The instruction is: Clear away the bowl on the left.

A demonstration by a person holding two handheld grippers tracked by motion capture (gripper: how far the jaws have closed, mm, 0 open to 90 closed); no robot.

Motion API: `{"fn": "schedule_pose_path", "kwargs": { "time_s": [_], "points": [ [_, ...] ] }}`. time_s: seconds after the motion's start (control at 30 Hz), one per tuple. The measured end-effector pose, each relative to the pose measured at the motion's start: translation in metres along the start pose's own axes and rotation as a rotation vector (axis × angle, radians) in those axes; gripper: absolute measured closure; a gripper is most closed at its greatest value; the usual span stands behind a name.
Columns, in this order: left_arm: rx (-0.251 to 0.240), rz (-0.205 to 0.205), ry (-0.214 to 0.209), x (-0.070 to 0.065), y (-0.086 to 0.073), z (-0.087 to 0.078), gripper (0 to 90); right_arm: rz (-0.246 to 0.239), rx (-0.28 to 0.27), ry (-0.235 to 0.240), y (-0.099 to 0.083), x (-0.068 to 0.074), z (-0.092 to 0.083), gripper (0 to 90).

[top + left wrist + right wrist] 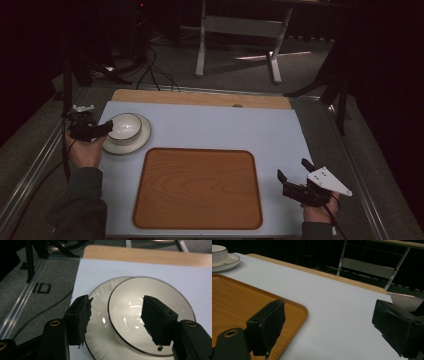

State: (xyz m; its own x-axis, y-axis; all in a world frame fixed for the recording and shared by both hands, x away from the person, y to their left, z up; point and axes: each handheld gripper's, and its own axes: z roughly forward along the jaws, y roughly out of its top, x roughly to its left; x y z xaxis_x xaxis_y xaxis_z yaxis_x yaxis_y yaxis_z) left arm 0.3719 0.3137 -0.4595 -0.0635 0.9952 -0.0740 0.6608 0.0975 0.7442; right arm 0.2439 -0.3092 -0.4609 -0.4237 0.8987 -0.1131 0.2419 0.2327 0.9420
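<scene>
- Bowl [130,312]: glossy glazed ceramic, smooth, with a thin dark rim line.
- Plate [100,325]: glossy ceramic too, finely ribbed towards its edge.
- Tray [197,187]: wood-grain surface, smooth with a soft sheen.
- Tabletop [225,127]: matt pale sheet over a wood board.
- Left hand-held gripper [116,320]: matt black pads, rough and ragged at the edges.

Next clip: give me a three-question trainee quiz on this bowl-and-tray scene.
1. True or false: the bowl sits on the wooden tray.
2. Which tongs straddle the bowl's rim: A left tongs, B right tongs?
3. Fill in: the bowl rests on a ____.

Key:
1. False; it sits on a saucer on the white mat, beyond the tray's left corner.
2. A; one jaw stands outside the rim and one inside, with neither pad pressing it yet.
3. saucer
</scene>
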Motion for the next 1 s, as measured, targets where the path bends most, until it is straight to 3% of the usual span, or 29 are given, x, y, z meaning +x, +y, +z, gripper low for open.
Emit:
{"fn": "schedule_pose_path", "kwargs": {
  "time_s": [0.5, 0.53, 0.73, 0.9, 1.0],
  "points": [
    [0.09, -0.068, -0.037, 0.003, -0.011, 0.018, 54.8, -0.002, -0.001, -0.002, 0.0, 0.0, -0.001, 11.0],
    [0.133, -0.074, -0.042, 0.002, -0.013, 0.024, 57.5, -0.001, -0.002, -0.003, 0.0, 0.0, -0.001, 11.0],
    [0.172, -0.118, -0.055, 0.001, -0.015, 0.033, 62.6, -0.004, -0.004, -0.002, 0.0, 0.0, -0.002, 11.0],
    [0.211, -0.175, -0.058, 0.002, -0.019, 0.039, 67.0, 0.0, -0.009, -0.004, 0.0, -0.001, -0.005, 10.9],
    [0.209, -0.252, -0.096, 0.006, -0.021, 0.041, 68.4, 0.003, -0.017, -0.007, 0.0, -0.002, -0.007, 11.0]
  ]
}}
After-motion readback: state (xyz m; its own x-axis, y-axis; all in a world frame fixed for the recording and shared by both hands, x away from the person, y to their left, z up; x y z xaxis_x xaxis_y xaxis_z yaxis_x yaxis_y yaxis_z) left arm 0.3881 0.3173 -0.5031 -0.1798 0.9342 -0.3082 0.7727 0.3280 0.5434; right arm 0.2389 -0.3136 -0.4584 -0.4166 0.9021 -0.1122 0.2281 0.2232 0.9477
